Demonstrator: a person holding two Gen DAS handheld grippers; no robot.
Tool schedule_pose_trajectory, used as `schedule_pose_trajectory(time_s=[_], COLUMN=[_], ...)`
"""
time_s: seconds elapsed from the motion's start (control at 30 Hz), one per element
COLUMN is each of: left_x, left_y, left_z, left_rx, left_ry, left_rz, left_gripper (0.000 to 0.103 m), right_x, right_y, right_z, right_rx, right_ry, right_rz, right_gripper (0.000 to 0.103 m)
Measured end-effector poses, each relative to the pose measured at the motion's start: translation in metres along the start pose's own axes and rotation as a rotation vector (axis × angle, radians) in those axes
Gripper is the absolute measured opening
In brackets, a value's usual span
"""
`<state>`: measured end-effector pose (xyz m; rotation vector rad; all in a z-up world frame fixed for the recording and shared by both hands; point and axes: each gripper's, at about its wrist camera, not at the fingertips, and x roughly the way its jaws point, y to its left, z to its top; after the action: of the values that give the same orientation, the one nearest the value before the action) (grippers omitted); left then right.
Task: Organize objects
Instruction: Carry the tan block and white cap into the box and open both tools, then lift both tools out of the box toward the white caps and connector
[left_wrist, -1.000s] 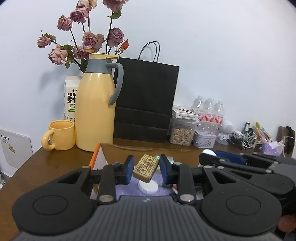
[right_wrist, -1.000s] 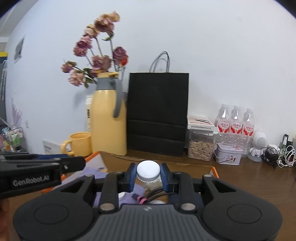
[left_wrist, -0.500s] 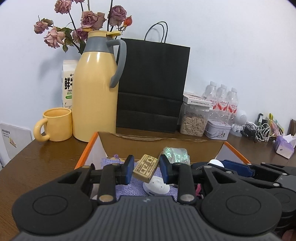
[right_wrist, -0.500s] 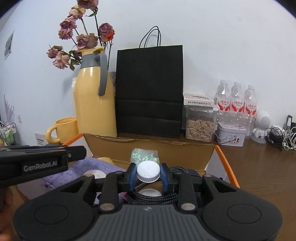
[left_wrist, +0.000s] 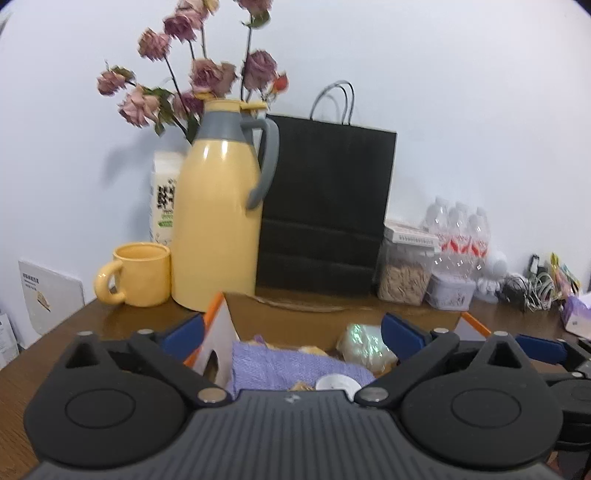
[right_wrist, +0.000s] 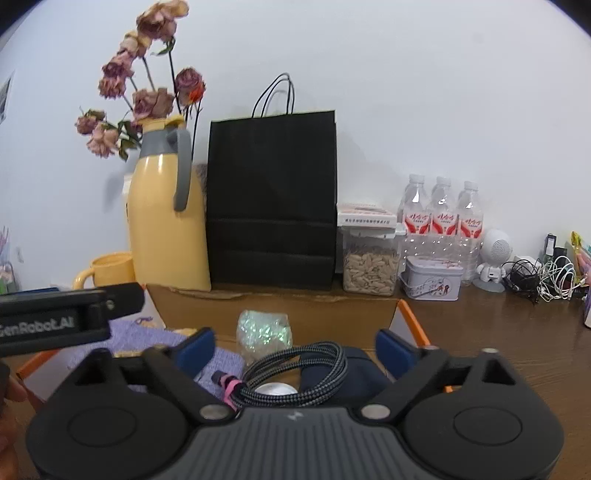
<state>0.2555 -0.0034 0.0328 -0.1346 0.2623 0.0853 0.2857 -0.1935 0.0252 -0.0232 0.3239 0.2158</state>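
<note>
An open cardboard box (left_wrist: 288, 317) with orange flaps sits on the brown table. Inside lie a purple cloth (left_wrist: 295, 363), a shiny green packet (left_wrist: 364, 345), a white cap (left_wrist: 338, 382) and a tan block's edge (left_wrist: 301, 386). My left gripper (left_wrist: 291, 332) is open and empty above the box. My right gripper (right_wrist: 293, 345) is open and empty over the box (right_wrist: 280, 314); below it lie a coiled braided cable (right_wrist: 295, 373), a white cap (right_wrist: 277, 389), a dark pouch (right_wrist: 354, 369), the green packet (right_wrist: 264, 332) and the purple cloth (right_wrist: 147, 336).
Behind the box stand a yellow thermos (left_wrist: 218, 221) with dried roses, a yellow mug (left_wrist: 140, 273), a milk carton (left_wrist: 164, 195), a black paper bag (left_wrist: 325, 206), a seed jar (right_wrist: 371, 264), water bottles (right_wrist: 441, 218), a tin (right_wrist: 432, 282) and tangled cables (right_wrist: 546, 275).
Both grippers opened. The left let go of the tan block and the right let go of the white-capped bottle; both items dropped into the box. Both grippers rose slightly.
</note>
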Motion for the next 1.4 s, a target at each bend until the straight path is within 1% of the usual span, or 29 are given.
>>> schedule_pose_trajectory(time_s=[0.03, 0.47, 0.6, 0.7, 0.8, 1.1, 1.27, 1.4], left_x=[0.000, -0.008, -0.021, -0.036, -0.053, -0.094, -0.112, -0.121], left_y=[0.000, 0.000, -0.001, 0.002, 0.006, 0.016, 0.026, 0.036], left_z=[0.000, 0.001, 0.004, 0.006, 0.006, 0.006, 0.003, -0.003], left_rx=[-0.001, 0.005, 0.018, 0.024, 0.030, 0.043, 0.034, 0.024], left_ry=[0.002, -0.007, -0.010, -0.008, -0.003, 0.048, 0.091, 0.141], left_rz=[0.000, -0.006, -0.009, -0.031, -0.032, -0.014, 0.000, 0.015], left_gripper=[0.103, 0.103, 0.103, 0.103, 0.103, 0.103, 0.103, 0.103], right_x=[0.000, -0.007, -0.020, -0.033, -0.048, -0.094, -0.110, -0.121], right_y=[-0.001, -0.001, 0.000, -0.002, -0.003, -0.003, 0.001, 0.003], right_z=[0.000, 0.002, 0.005, 0.004, 0.001, -0.011, -0.020, -0.028], right_rx=[0.004, -0.002, -0.018, -0.021, -0.034, -0.036, -0.051, -0.062], right_ry=[-0.002, 0.002, -0.002, 0.010, 0.025, 0.072, 0.101, 0.124], right_rz=[0.000, -0.002, 0.004, 0.022, 0.033, 0.060, 0.064, 0.069], right_gripper=[0.103, 0.103, 0.103, 0.103, 0.103, 0.103, 0.103, 0.103])
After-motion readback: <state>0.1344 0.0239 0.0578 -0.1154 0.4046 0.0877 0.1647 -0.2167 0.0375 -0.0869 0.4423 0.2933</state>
